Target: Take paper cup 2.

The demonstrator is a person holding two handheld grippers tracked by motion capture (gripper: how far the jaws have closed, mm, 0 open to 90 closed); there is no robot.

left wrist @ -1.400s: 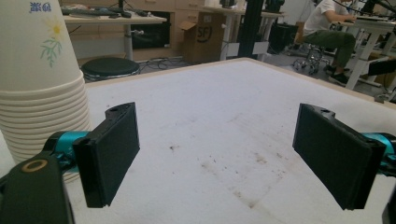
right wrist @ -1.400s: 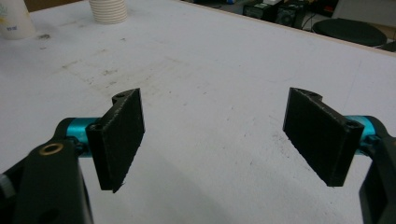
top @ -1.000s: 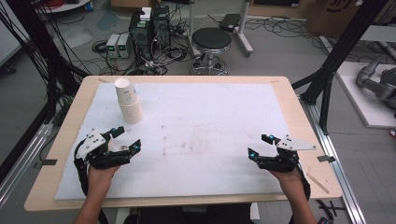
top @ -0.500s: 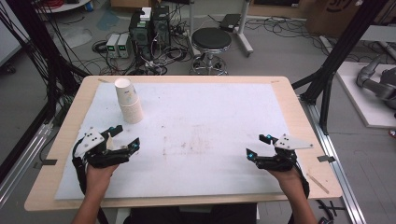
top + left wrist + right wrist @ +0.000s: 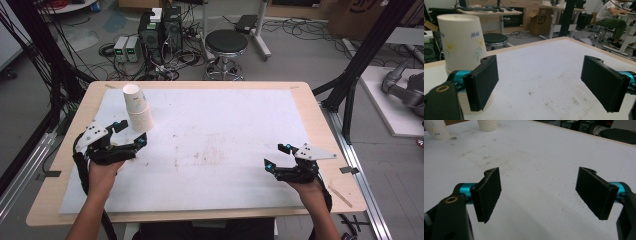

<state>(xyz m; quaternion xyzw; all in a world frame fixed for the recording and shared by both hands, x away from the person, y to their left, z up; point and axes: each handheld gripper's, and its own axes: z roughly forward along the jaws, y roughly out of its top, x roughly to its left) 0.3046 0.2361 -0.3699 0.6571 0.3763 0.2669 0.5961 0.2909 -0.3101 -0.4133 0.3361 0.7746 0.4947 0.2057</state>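
Reaching in from the near left edge of the table (image 5: 305, 107), the left gripper (image 5: 131, 134) hangs just beside the stack of paper cups (image 5: 137, 106), which stands upside down on the white mat (image 5: 225, 125) toward the far left corner. Its jaws are spread wide with nothing between them; in the left gripper view the stack of paper cups (image 5: 461, 45) rises just behind the jaw that shows at the left of that view, its bottom rims ringed one over another and small flower prints on its side, while the gap between the jaws looks out over bare, scuffed mat. Whether that jaw touches the stack cannot be told. At the near right of the table the right gripper (image 5: 279, 156) sits low over the mat, well apart from the cups, its jaws likewise spread wide and empty. In the right gripper view the stack (image 5: 487, 125) stands at the far end of the mat, and a single paper cup (image 5: 436, 128) shows at the upper left corner of that view. Beyond the table stand a round black stool (image 5: 226, 42) and boxes of electronics (image 5: 160, 30) amid cables on the floor.
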